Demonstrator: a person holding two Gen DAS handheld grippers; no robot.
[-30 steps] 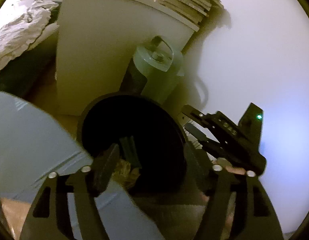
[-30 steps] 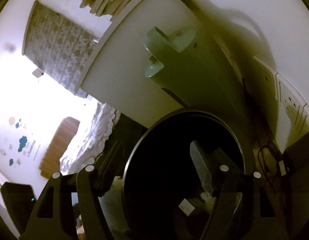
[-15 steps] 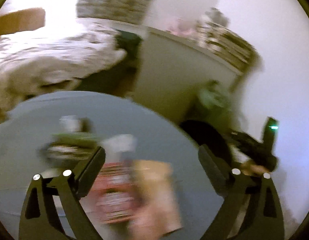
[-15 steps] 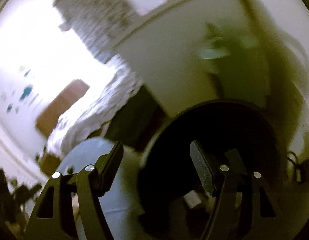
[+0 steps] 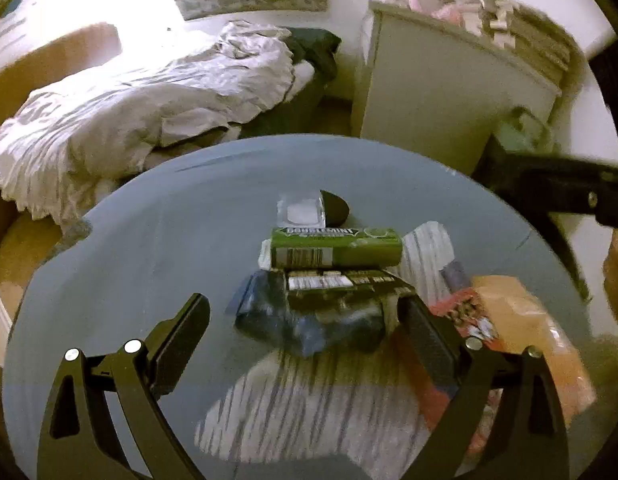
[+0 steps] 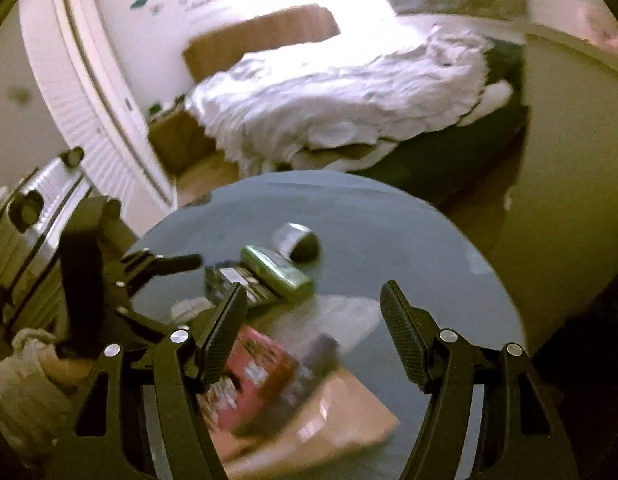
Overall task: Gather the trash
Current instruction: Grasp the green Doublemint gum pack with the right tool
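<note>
Both grippers hang open over the round grey-blue table [image 5: 149, 240], and neither one holds anything. Between the spread fingers of my left gripper [image 5: 303, 326] sits the crumpled dark blue plastic wrapper [image 5: 293, 322], near the table's middle and close in front of the fingertips. Just behind it a flat dark printed box [image 5: 341, 282] leans on the pile, with the long green chewing-gum pack [image 5: 335, 248] lying across its far edge and a clear plastic blister tray [image 5: 301, 212] beyond that. To the right lie a red printed packet [image 5: 465, 320] and an orange-tan paper envelope [image 5: 521, 320], both over a white grey-streaked sheet [image 5: 317, 408]. My right gripper [image 6: 313, 332] hovers over the same litter from the other side, its fingers wide apart above the red packet.

I judge the blue wrapper to be almost weightless, soft and slick, so it will crush flat and could slip out of a shallow pinch; I would take it across the thick bunched middle, not by a loose edge. The gum pack looks light but stiff, with glossy sides, so gripping it across its narrow width near the centre should keep it from pivoting. The blister tray seems thin and springy, likely to pop free if squeezed hard
</note>
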